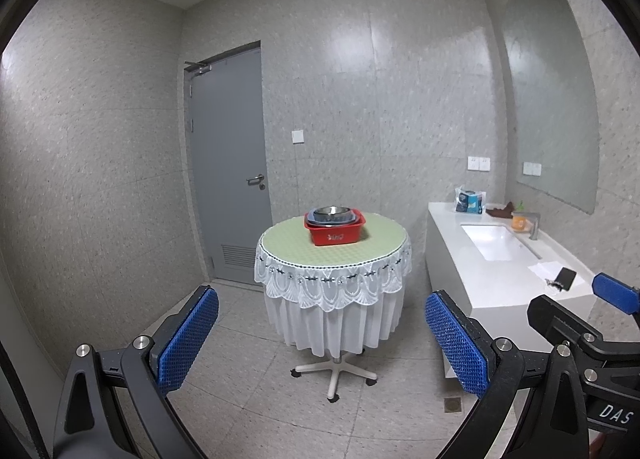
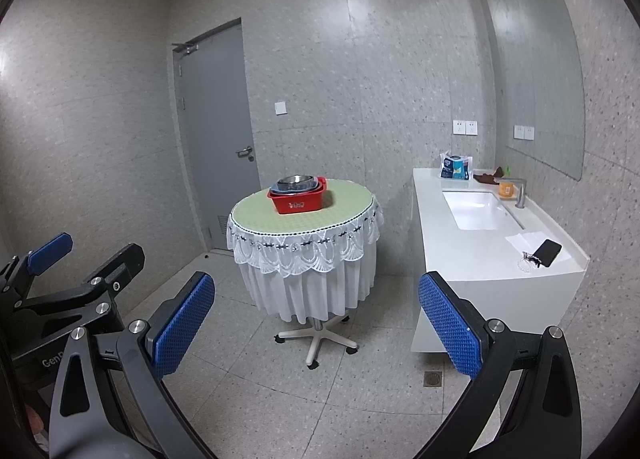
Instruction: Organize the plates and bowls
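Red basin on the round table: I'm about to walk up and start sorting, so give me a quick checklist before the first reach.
1. Left gripper open, nothing held: ok.
2. Right gripper open, nothing held: ok.
3. Red basin upright on the table: ok.
4. Bowls nested inside the basin: ok.
5. Basin within reach: not ok, both grippers are well back from it.
6. Plates in the basin: cannot tell.
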